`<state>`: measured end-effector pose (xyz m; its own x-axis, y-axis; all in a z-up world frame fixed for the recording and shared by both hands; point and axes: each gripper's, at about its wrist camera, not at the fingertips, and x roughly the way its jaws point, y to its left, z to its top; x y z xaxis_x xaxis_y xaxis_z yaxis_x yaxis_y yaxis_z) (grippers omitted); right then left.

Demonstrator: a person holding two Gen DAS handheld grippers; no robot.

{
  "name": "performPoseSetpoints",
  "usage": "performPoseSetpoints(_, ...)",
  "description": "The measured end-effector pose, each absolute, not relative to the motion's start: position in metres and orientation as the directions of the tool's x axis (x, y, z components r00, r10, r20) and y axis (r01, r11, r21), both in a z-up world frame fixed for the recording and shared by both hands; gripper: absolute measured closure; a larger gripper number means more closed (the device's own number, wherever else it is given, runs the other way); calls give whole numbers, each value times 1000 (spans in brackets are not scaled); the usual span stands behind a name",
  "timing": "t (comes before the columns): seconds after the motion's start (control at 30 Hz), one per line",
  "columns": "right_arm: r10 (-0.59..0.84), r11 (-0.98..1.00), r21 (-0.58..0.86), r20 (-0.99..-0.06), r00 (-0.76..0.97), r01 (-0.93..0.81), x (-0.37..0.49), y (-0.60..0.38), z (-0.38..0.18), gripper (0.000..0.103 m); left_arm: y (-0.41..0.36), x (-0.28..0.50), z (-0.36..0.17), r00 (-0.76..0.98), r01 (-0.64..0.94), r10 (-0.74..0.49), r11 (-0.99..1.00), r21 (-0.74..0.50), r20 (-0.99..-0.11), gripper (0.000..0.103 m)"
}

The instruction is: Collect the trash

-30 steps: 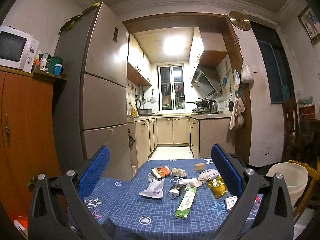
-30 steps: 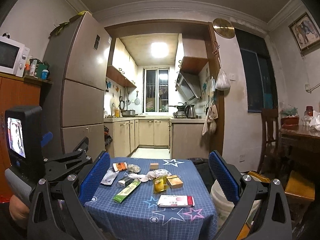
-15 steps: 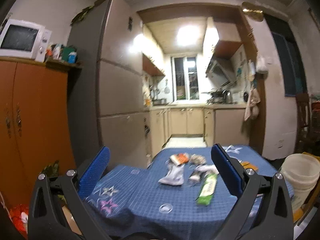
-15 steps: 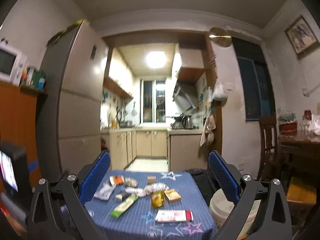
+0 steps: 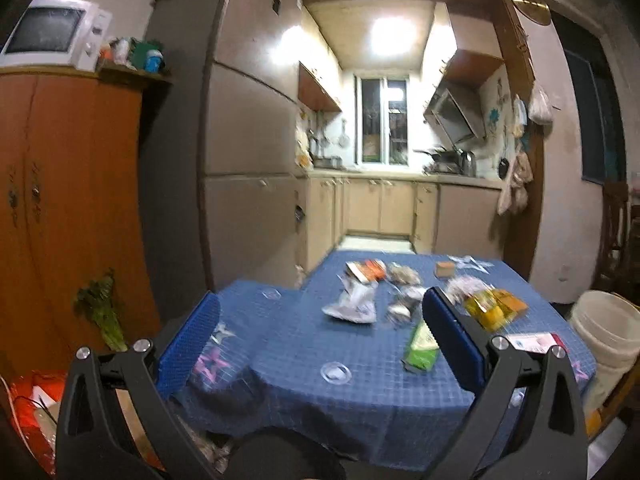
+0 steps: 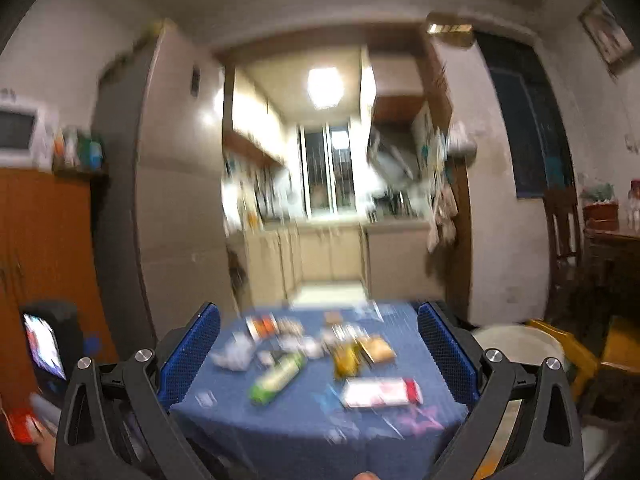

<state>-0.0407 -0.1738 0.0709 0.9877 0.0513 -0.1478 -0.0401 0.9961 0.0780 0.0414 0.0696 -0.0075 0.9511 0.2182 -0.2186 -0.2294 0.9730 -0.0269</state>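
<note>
approach step: both grippers are off the table [image 5: 360, 364], nothing picked yet. left gripper [image 5: 320, 340] and right gripper [image 6: 318, 350] both gape, empty. trash [image 5: 352, 300] lies mid-table, bucket [image 5: 604, 328] beside its right edge. next: probably close in on one wrapper. blur leaves no label readable.

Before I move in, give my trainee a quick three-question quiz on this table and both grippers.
1. True or false: the left gripper already holds a piece of trash.
2. Which side of the table does the white bucket stand on, seen from the left wrist? A) left B) right C) behind
3. What colour is the long flat wrapper lying nearest the right gripper?

Key: 1 false, both grippers are open and empty; 2 B; 3 green.
</note>
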Motion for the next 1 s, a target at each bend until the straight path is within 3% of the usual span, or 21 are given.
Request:
performPoseSetpoints(0.2,16,987,158,-76,997,-4,-51,-199,71,5,35,95,-22,932,-98,101,995,26,-349,5)
performPoseSetpoints(0.33,-17,982,185,-80,997,32,-52,-215,71,5,3,187,-23,888,-69,68,998,15,-455,5)
performPoseSetpoints(0.53,-62,983,169,-66,996,73,-58,-229,75,5,-19,263,-30,836,-110,132,991,72,-532,5)
performPoseSetpoints(0.83,-66,983,171,-56,996,75,-63,-232,76,5,26,133,-37,869,8,1,1000,17,-494,5)
performPoseSetpoints(1.0,-69,989,125,-69,995,77,-58,-220,71,5,66,62,-33,891,-67,32,996,-61,-453,5)
